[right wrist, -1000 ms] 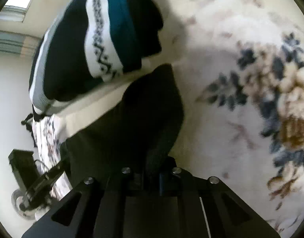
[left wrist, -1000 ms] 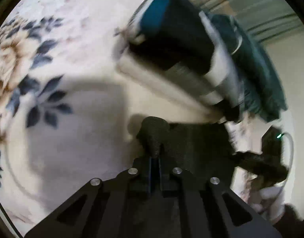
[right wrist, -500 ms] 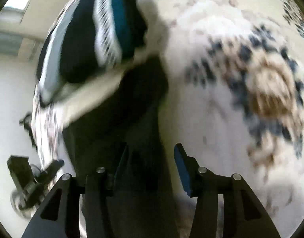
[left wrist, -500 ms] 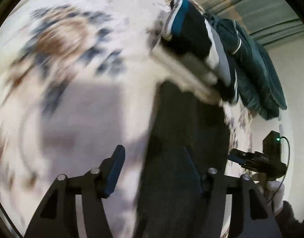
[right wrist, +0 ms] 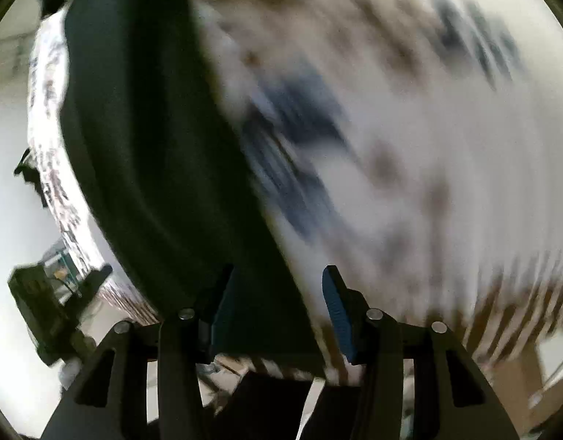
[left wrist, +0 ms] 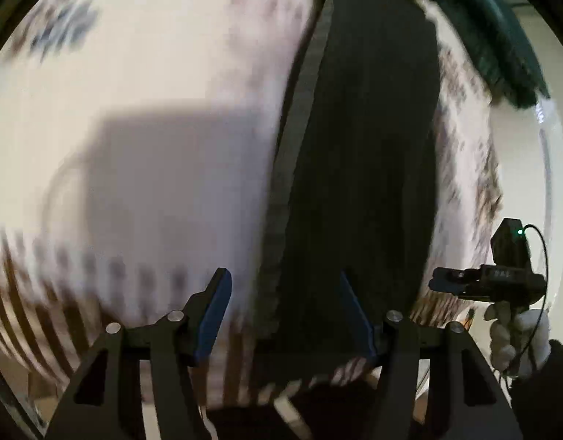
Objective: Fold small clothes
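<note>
Black garment [left wrist: 362, 168] flat on floral blanket [left wrist: 164, 73] (blurred), both claws parted, holding nothing.

Both grippers are black frames with silver screw heads and blue-padded fingers. Beside the left gripper [left wrist: 283, 311], the right gripper [left wrist: 483, 278] shows a green light and thin black cable, held by a white-gloved hand [left wrist: 516, 333] with dark sleeve.
</note>
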